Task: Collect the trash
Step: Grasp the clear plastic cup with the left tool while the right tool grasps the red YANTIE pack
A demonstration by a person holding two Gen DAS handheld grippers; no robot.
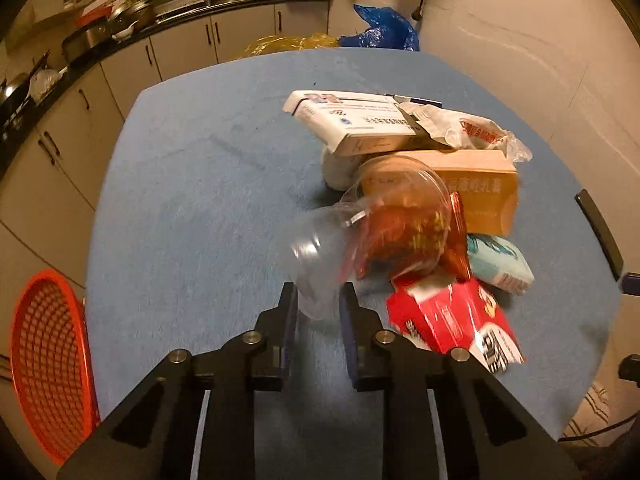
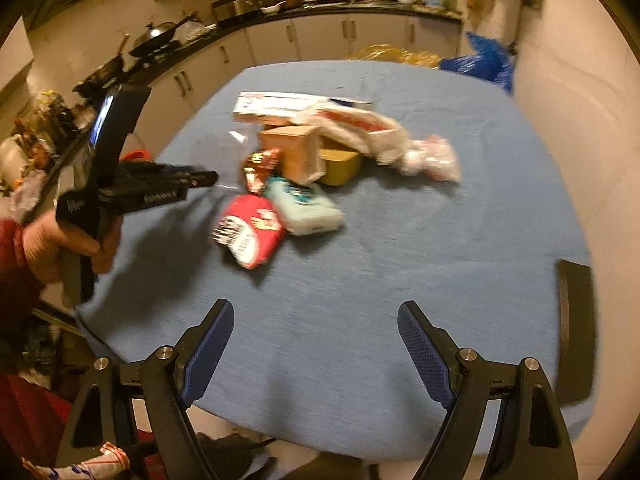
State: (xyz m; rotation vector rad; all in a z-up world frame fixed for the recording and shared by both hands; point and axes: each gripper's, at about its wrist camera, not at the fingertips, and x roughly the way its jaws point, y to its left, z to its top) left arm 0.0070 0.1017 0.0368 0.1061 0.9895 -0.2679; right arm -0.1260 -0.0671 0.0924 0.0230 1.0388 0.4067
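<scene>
Blue tablecloth (image 2: 360,260), orange-red basket (image 1: 44,360)

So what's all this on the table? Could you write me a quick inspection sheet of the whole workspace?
Surface: blue tablecloth, bare at the near side.
Job's things: clear plastic cup, white carton, tan box, red packet, teal tissue pack, white plastic bag, all heaped together.
Clutter: nothing seen apart from the heap.
Grippers: left tongs shut on the clear plastic cup; right tongs open, empty.
Cables: dark cable on the floor.
Surroundings: kitchen counter with pots, red basket, blue bag.
</scene>
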